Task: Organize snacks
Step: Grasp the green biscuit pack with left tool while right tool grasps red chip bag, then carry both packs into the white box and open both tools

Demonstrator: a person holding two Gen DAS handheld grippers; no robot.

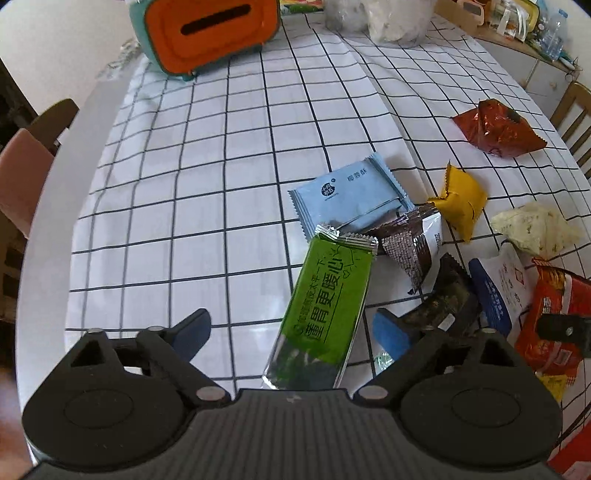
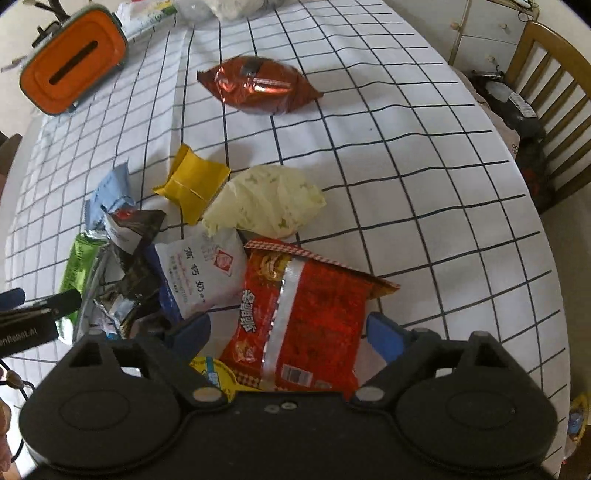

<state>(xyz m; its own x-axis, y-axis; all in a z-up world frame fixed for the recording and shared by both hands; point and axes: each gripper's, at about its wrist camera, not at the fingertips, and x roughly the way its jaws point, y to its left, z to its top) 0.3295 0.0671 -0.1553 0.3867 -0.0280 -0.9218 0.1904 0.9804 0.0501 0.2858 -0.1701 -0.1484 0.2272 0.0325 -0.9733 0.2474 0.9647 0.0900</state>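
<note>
Several snack packets lie on the checked tablecloth. My left gripper (image 1: 291, 328) is open, its blue fingers either side of a long green packet (image 1: 325, 306) that lies between them. Beyond it are a light blue packet (image 1: 347, 195), a brown-and-white packet (image 1: 410, 240), a yellow packet (image 1: 461, 199), a pale packet (image 1: 535, 229) and a shiny red-brown packet (image 1: 498, 129). My right gripper (image 2: 288, 332) is open over a large red packet (image 2: 306, 314), with a white milk packet (image 2: 203, 269) to its left. The pale packet (image 2: 266, 199) and yellow packet (image 2: 195, 181) lie beyond.
An orange-lidded box with a slot (image 1: 210, 33) stands at the far left of the table. Clear bags (image 1: 380, 18) sit at the far edge. A wooden chair (image 2: 546, 96) stands right of the table, a pink chair (image 1: 18, 181) left. A yellow wrapper (image 2: 214, 373) lies under the right gripper.
</note>
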